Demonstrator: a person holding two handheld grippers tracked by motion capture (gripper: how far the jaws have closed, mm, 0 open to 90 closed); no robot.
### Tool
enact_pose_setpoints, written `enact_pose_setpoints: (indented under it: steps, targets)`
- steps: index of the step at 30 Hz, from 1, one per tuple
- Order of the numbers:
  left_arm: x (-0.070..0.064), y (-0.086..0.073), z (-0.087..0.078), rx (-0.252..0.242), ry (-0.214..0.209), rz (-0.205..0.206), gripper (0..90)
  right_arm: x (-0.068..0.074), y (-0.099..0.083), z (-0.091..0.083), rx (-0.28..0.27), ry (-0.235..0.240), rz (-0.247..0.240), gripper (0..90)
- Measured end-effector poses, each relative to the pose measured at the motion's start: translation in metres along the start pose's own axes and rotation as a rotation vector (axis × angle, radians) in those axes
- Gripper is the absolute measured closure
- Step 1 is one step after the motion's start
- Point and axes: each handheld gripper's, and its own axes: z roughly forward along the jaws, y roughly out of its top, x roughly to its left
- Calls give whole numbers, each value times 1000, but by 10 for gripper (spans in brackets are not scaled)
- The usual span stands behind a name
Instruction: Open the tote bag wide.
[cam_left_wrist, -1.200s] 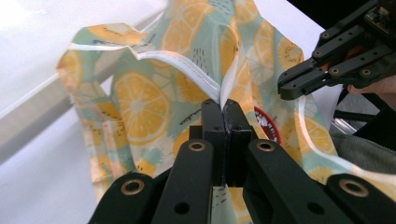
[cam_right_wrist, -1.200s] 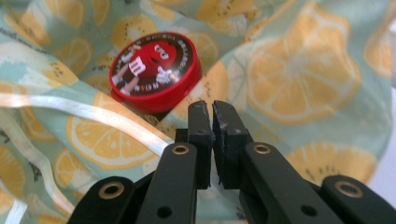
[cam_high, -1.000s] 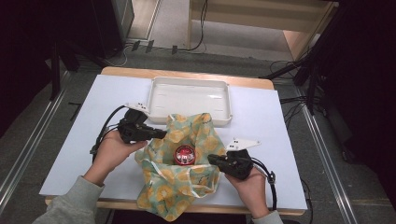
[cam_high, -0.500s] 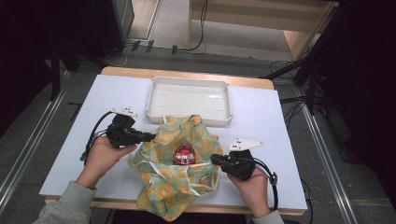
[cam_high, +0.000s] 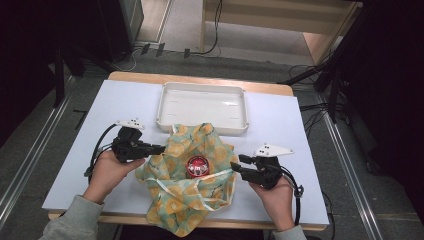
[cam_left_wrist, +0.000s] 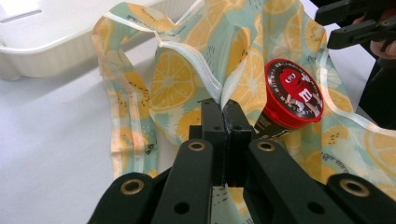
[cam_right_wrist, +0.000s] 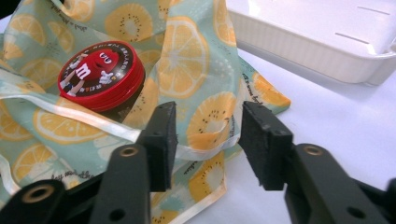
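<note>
High view: pale green fabric bag printed with orange slices (cam_high: 192, 177), spread crumpled on the white counter (cam_high: 75, 165) near its front edge, between both hands. Round red-lidded candy tin (cam_high: 198, 166) sits upright in the middle of the fabric. Left tool (cam_high: 159, 148): jaws together, clamped on the bag's left edge. Right tool (cam_high: 239, 165): jaws apart, the bag's white-trimmed right edge lying between them in the right gripper view, not yet pinched. White rectangular plastic tray (cam_high: 202, 105) lies beyond the bag.
</note>
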Motion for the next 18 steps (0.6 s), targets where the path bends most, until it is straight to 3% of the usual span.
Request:
enact_pose_setpoints:
  steps: [7, 10, 13, 15, 18]
  targets:
    - [2, -3, -2, -11, 11, -5, 900, -1, 3, 15, 8, 21, 16, 442]
    - [3, -4, -3, -17, 22, -6, 900, 0, 4, 22, 20, 37, 33, 441]
    - [4, -5, -5, -18, 36, -8, 900, 1, 4, 28, 43, 67, 38, 560]
    - [5, -6, -7, -19, 40, -14, 900, 5, 4, 28, 69, 71, 19, 683]
    - [7, -9, -10, -16, 53, -17, 900, 5, 3, 25, 83, 63, 4, 796]
